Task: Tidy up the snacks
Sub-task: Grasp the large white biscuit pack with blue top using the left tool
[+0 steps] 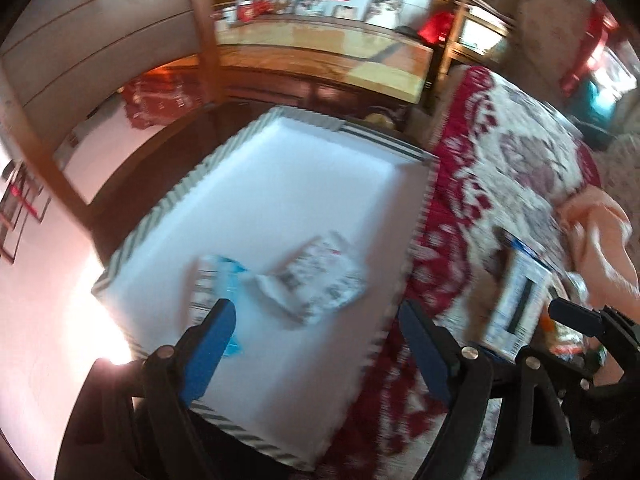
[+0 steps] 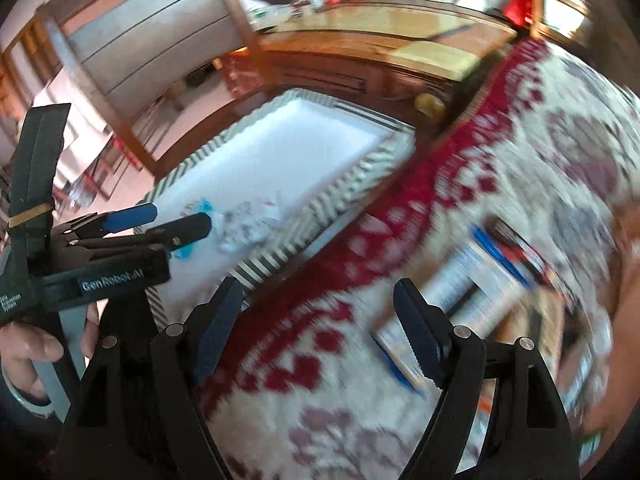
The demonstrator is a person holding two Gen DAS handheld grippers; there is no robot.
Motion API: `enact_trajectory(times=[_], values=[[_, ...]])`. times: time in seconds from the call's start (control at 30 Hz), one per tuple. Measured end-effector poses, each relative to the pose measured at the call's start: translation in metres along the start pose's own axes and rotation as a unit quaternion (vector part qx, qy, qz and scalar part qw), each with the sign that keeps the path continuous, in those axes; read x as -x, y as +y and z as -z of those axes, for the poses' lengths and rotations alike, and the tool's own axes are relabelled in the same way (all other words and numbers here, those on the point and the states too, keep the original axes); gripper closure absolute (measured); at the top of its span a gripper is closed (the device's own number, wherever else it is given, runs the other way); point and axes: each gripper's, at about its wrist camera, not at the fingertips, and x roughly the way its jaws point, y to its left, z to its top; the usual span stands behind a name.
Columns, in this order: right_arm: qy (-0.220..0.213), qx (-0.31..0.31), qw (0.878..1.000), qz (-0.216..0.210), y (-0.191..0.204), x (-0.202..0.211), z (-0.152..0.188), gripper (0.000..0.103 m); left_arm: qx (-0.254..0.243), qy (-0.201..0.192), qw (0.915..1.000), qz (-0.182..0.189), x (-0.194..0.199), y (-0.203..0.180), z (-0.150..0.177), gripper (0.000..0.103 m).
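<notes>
Snacks lie in two places. Two packets rest on the white floor of a striped-edged tray [image 1: 256, 132]: a blue-and-white packet [image 1: 218, 276] on the left, touching a white packet with grey print [image 1: 320, 280] beside it; their print is too blurred to read. The left hand-held gripper [image 1: 316, 332] hovers over the tray's near end, its blue-padded jaws spread wide and holding nothing. From the right wrist view, white lettering on that tool's black body reads "GenRobot.AI", with small unreadable text below.

Right of the tray spreads a red-and-cream patterned blanket [image 1: 500, 168]. A white box with blue edging [image 2: 460, 292] lies on it, its label smeared by motion. The right hand-held gripper [image 2: 320, 328] hangs above the blanket, jaws wide apart and empty, the right one just in front of the box.
</notes>
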Motion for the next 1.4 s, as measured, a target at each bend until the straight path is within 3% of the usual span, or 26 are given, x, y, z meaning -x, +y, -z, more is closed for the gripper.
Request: enact_trajectory(times=[0.37,0.67,1.4], values=[[-0.021,-0.084,0.995,0.041,-0.070,0.049,0.053,0.024,-0.080,0.004,0.9957,0.047,0.001,-0.074,0.013,0.017],[-0.014,-0.102,0.993,0.052,-0.088,0.051,0.071,0.024,-0.140,0.012,0.9858,0.091,-0.010,-0.125,0.017,0.017],[-0.009,-0.131,0.990,0.051,-0.113,0.048,0.080,0.024,-0.174,0.060,0.9744,0.129,-0.052,-0.166,0.013,0.017]])
